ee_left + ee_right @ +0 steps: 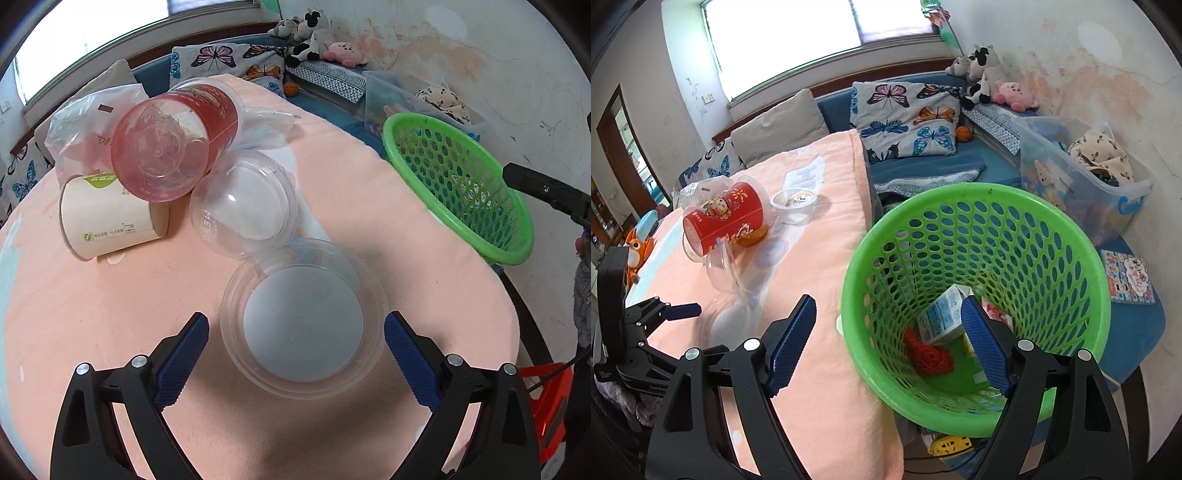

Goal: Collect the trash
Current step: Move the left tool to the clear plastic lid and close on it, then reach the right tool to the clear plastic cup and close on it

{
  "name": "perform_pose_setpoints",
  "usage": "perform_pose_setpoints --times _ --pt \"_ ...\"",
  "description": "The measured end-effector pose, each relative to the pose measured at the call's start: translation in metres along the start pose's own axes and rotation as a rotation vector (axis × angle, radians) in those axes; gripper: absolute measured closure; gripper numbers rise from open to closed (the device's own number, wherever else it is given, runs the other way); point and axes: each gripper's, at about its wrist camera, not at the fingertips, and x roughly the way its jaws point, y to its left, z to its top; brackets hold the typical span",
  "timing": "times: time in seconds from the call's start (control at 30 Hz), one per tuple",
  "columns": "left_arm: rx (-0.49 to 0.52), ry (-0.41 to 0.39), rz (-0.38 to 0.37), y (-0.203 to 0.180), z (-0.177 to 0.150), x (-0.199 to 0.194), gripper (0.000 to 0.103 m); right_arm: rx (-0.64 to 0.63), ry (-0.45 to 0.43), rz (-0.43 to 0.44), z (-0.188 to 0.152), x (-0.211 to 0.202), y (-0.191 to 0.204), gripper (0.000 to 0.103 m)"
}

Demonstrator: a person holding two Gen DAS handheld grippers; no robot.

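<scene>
Left gripper point(295, 338), black frame with blue ribbed pads, jaws spread wide, tilted steeply down, pads clear of anything. Right gripper point(888, 345), same black-and-blue build, jaws parted wide, angled down, nothing gripped. From the right wrist view, left gripper sits at the far left edge.

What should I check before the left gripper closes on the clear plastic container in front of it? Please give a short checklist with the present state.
1. Left gripper open wide enough: ok, both pads stand outside the rim.
2. Clear container centred between the fingers: ok.
3. Pads level with the container wall: cannot tell.
4. Hinged dome lid free of the red cup: cannot tell, the cup seems to overlap it.
5. Green basket within view, with room inside: ok.
6. Right gripper empty and clear: ok, open over the basket rim.
</scene>
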Motion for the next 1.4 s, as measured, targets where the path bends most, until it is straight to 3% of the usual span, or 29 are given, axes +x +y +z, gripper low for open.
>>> perform_pose_setpoints --times 0.7,1.0,1.4 --pt "0.01 0.004 -0.039 0.0 -0.004 0.009 0.013 -0.04 0.029 0.034 0.002 0.014 0.018 0.022" --pt "-0.004 -0.063 -0.039 0.011 -0.014 -0.027 0.013 -0.097 0.034 0.07 0.003 0.019 0.042 0.022" --pt "-0.092 -0.132 0.027 0.052 -0.036 -0.073 0.013 -0.195 0.071 0.164 0.004 0.039 0.095 0.022"
